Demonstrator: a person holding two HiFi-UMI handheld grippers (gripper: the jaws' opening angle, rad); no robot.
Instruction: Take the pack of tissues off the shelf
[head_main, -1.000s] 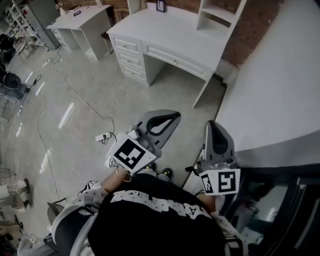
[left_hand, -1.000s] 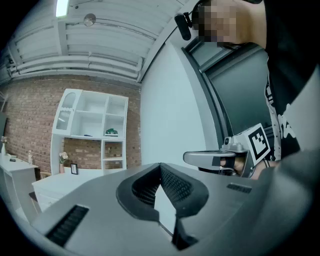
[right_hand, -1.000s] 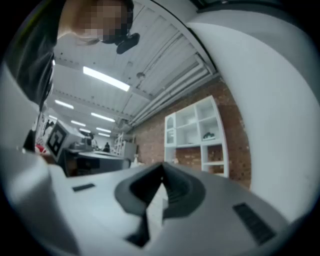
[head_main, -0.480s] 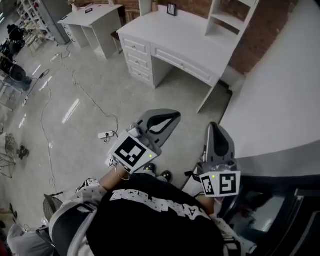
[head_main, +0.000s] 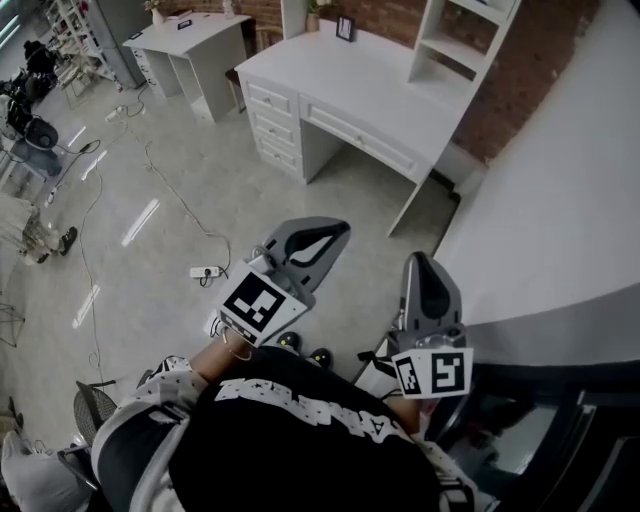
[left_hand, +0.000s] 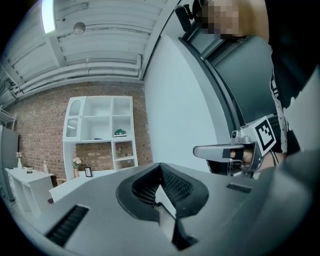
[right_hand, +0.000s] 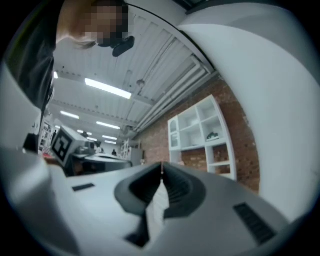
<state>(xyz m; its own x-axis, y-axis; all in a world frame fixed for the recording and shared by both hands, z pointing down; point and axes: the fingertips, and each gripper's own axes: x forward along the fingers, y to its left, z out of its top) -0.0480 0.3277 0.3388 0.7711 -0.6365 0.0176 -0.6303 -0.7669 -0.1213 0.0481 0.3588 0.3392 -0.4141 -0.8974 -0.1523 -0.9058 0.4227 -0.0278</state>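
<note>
Since the earlier pictures the head view had lifted a little, so more of the white desk and the shelf standing on its back edge had come into sight. The two tools had hardly shifted.

The left gripper and the right gripper were held out level in front of the person, near each other. Each had its jaws pressed together with nothing between them. The pack of tissues was probably the small dark green thing in a middle compartment of the shelf, too small to tell for certain. It was well apart from both grippers, with open floor and the depth of the desk between.

The task looked barely begun: the approach had yet to be made.

Several things could go wrong from here. A cable and a power strip lay on the floor to the left of the way to the desk and could catch a foot. Reaching over the desk could knock the small picture frame near the shelf. Jaws left together on arrival would only push the soft pack deeper into its compartment. A grip on one corner could let it sag and slip out.
</note>
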